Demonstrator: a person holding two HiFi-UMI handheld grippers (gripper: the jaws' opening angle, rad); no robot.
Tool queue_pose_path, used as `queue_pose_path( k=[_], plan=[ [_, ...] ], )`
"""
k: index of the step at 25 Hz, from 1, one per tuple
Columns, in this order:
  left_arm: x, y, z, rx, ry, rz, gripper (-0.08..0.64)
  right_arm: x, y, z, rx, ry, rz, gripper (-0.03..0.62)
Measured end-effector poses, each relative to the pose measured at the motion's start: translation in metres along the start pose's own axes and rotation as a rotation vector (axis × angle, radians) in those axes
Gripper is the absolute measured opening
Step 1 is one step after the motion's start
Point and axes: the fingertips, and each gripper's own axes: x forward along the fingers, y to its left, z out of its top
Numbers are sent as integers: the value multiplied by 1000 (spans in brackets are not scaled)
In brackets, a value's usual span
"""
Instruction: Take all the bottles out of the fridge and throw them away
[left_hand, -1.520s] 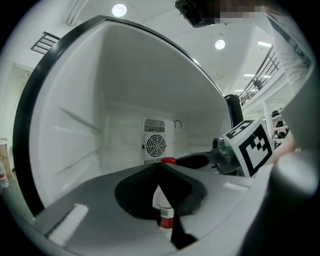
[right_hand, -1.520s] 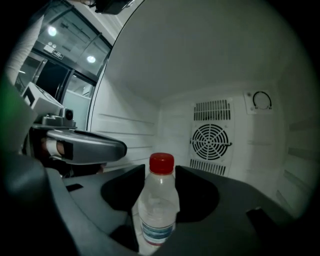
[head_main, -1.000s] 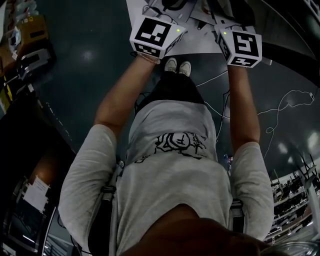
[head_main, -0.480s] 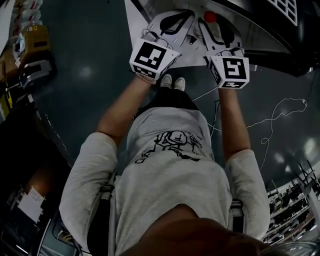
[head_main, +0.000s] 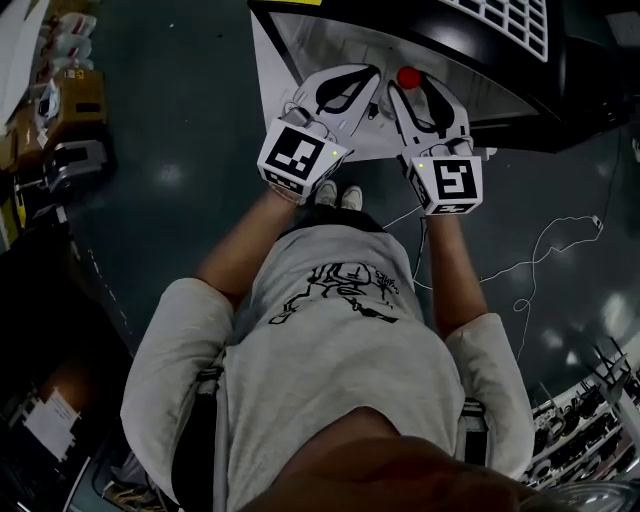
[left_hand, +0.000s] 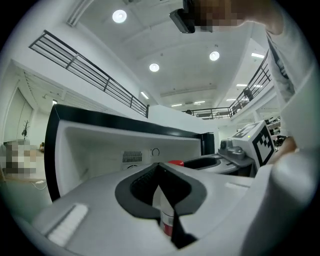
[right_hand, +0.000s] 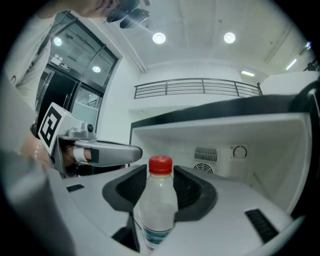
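One clear, red-capped plastic bottle (right_hand: 157, 210) sits upright in the right hand-held gripper (head_main: 412, 85), whose jaws have just been closing, likely to bin it. The left hand-held gripper (head_main: 352, 82) is pinched narrow.

Print on shirt (head_main: 340, 340): black stylised lettering, not legible.
Label on bottle (right_hand: 157, 210): too blurred to read.
Elsewhere: nothing readable.

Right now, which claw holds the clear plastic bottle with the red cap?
The right claw: its jaws, just closed further, grip the upright clear plastic red-capped bottle; the left claw's tips meet.
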Motion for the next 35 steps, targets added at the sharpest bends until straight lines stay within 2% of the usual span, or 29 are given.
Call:
queue_pose_path(
  k=[15, 24, 29, 31, 35],
  plan=[
    [-33, -40, 59, 12, -50, -9, 9, -59, 11, 69, -9, -89, 25, 163],
    [-36, -47, 59, -1, -38, 36, 9, -65, 10, 76, 4, -108, 69, 156],
    [-48, -47, 60, -5, -29, 104, 9, -67, 18, 82, 10, -89, 112, 152],
    [-53, -47, 60, -23, -26, 129, 9, -66, 23, 85, 13, -111, 139, 150],
    [-63, -43, 63, -9, -40, 165, 9, -63, 37, 89, 11, -137, 200, 149]
  ],
)
